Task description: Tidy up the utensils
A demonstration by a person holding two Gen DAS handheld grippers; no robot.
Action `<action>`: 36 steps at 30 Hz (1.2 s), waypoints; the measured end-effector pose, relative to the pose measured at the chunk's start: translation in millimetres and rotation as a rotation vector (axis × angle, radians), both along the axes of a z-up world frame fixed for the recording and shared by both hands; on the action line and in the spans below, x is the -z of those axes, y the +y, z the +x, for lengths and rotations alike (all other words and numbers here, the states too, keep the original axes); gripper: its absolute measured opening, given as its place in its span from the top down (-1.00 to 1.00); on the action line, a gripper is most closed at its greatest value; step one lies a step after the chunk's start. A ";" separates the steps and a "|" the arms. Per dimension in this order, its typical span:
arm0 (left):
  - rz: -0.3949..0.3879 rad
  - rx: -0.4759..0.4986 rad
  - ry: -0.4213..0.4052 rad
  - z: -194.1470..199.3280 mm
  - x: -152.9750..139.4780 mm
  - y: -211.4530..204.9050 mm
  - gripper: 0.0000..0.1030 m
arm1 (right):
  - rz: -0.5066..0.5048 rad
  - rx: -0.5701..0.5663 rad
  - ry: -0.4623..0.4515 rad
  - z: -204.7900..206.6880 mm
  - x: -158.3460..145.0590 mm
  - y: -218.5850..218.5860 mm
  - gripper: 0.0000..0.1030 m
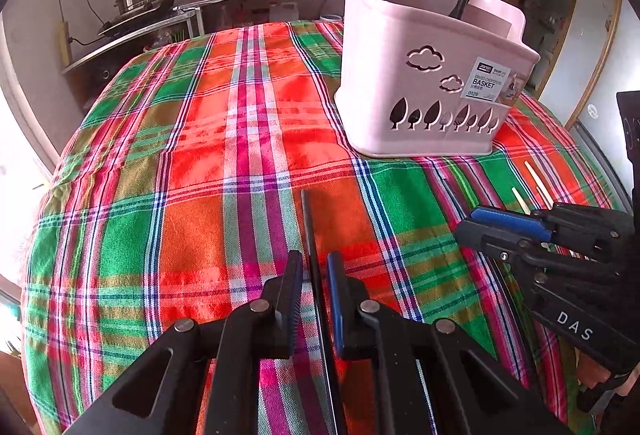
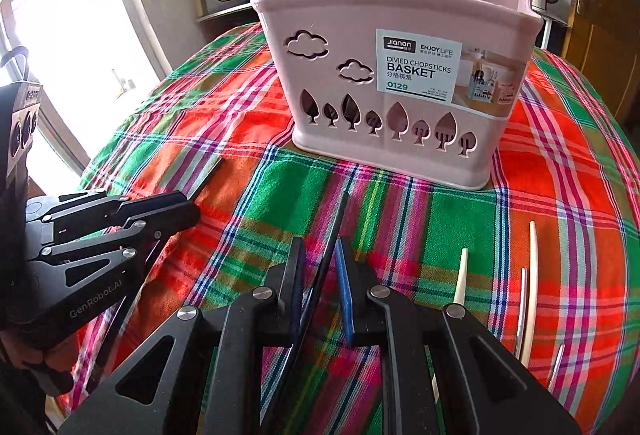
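Left wrist view: left tongs (image 1: 314, 267) clenched on a black chopstick (image 1: 310, 231) above the plaid-covered worktop (image 1: 200, 155). Right tongs (image 2: 320, 255) grasp another black chopstick (image 2: 334, 227). Pink divided basket (image 2: 400, 139) stands beyond, black chopsticks upright inside. Pale chopsticks (image 2: 532, 275) lie on the cloth, right of the right tongs.

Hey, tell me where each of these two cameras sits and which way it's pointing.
Left wrist: on the left gripper, angled down over the plaid tablecloth toward the pink plastic chopstick basket; its fingers hold a black chopstick; the right gripper shows at right.
Right wrist: on the right gripper, facing the basket's label; a dark chopstick sits between its fingers; the left gripper shows at left.
Shared: basket, tablecloth.
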State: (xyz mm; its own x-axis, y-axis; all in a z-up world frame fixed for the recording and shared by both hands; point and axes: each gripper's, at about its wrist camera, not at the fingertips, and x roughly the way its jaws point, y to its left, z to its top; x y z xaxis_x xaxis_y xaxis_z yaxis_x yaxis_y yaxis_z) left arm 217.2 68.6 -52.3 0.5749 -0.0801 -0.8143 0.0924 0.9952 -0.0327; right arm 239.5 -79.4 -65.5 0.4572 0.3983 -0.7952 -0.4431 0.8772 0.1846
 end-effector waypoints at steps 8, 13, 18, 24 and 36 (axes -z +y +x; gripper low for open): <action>-0.034 -0.009 0.003 1.4 -5.3 -1.4 0.91 | 0.000 -0.006 -0.007 -3.0 -7.4 1.1 0.89; -0.096 -0.010 -0.064 -10.9 -34.1 2.4 0.91 | 0.069 -0.020 -0.061 -14.9 -38.3 -11.6 0.90; -0.139 0.004 -0.152 -27.0 -75.8 3.8 0.91 | 0.121 -0.023 -0.132 -27.0 -76.1 -27.1 0.91; -0.153 0.026 -0.231 -43.4 -115.5 0.2 0.91 | 0.166 -0.017 -0.209 -37.6 -111.7 -38.9 0.91; -0.162 0.052 -0.312 -69.0 -157.7 -9.0 0.91 | 0.227 0.009 -0.314 -57.3 -154.1 -67.2 0.91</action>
